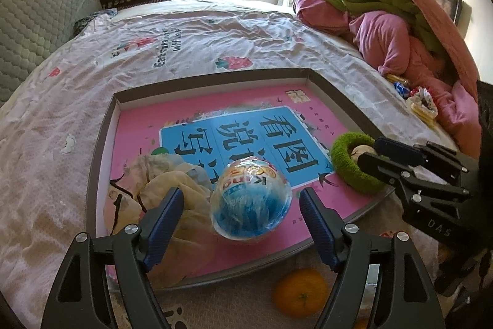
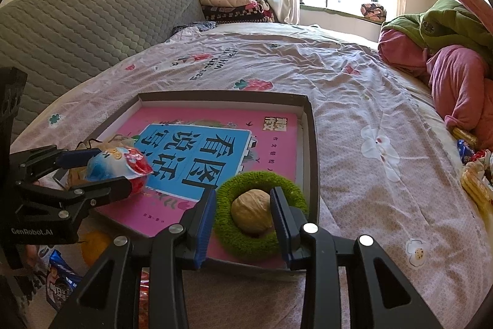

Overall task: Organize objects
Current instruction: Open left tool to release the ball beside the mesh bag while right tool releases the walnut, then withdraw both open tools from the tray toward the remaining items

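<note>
Wrapped egg [image 1: 251,199] lies in the tray [image 1: 101,144] beside the cloth [image 1: 160,174], your left tongs [image 1: 241,193] released wide around it so it stays put; the walnut [image 2: 251,215] nests in the green ring [image 2: 262,179], your right tongs [image 2: 243,193] loose astride it.

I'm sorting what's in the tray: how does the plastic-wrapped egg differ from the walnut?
The plastic-wrapped blue-and-white egg toy is glossy and brightly printed; the tan walnut is dull and wrinkled. The egg looks larger. The egg lies on the pink book beside a crumpled cream bag; the walnut sits inside a fuzzy green ring. Both are rounded and lie in the shallow grey tray.
</note>
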